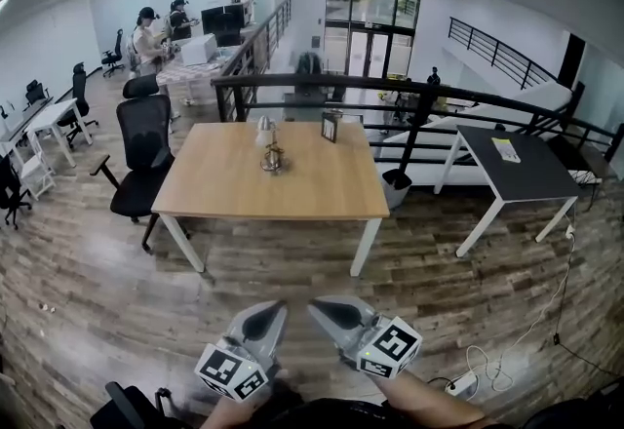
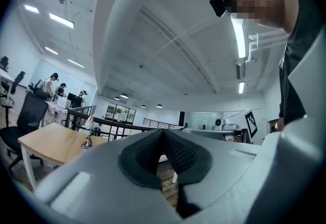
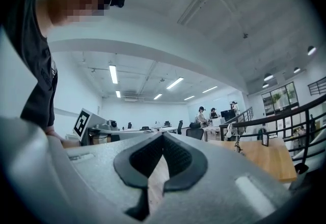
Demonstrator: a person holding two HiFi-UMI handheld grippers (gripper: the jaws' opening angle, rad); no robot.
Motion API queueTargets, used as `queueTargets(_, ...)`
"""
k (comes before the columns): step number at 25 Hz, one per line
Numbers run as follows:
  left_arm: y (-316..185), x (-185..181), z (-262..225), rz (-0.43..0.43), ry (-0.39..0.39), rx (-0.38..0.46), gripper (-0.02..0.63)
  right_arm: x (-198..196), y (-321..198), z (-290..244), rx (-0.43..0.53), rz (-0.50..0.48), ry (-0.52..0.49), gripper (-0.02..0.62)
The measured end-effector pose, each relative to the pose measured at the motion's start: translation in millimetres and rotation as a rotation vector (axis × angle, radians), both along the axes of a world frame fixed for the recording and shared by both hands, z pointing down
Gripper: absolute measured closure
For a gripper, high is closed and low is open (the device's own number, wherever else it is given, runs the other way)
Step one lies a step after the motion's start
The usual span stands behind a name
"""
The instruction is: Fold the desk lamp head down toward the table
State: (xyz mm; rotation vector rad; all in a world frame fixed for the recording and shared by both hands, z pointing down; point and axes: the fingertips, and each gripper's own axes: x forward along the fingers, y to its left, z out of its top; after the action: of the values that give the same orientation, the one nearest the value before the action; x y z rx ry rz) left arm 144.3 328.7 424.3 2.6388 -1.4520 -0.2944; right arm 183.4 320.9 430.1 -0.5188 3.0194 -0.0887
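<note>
The desk lamp (image 1: 268, 146) stands upright at the back middle of the wooden table (image 1: 292, 188), its white head above a brassy base. Both grippers hang low in the head view, well short of the table and over the floor. My left gripper (image 1: 265, 315) has its jaws together with nothing between them, and so does my right gripper (image 1: 327, 310). The left gripper view looks past the shut left gripper (image 2: 163, 134) to the small, distant lamp (image 2: 88, 137). In the right gripper view the right gripper (image 3: 163, 136) is shut, with the lamp (image 3: 236, 141) far off at right.
A black office chair (image 1: 144, 159) stands at the table's left side. A small picture frame (image 1: 331, 126) sits at the table's back edge. A dark table (image 1: 517, 164) is at right, a black railing (image 1: 409, 91) behind. Cables (image 1: 487, 373) lie on the floor. People work at far desks (image 1: 161, 32).
</note>
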Motion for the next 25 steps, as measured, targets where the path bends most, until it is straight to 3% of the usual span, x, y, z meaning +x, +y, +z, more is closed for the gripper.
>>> queueTargets(7,-28.9,-56.5,-1.2,0.061,0.005,-0.016,0.604,-69.5,-34.9,1.9,-0.003,0.011,0.025,0.592)
queueTargets(13,-53.4,-100.2,1.3,0.062,0.002,-0.030,0.604,-115.2,-55.3,4.9,-0.008,0.007,0.032,0.592)
queueTargets(25,-107.8,-135.7,11.5,0.032,-0.023,-0.054,0.604,-152.2,-118.7,9.7,-0.026,-0.018,0.011,0.593)
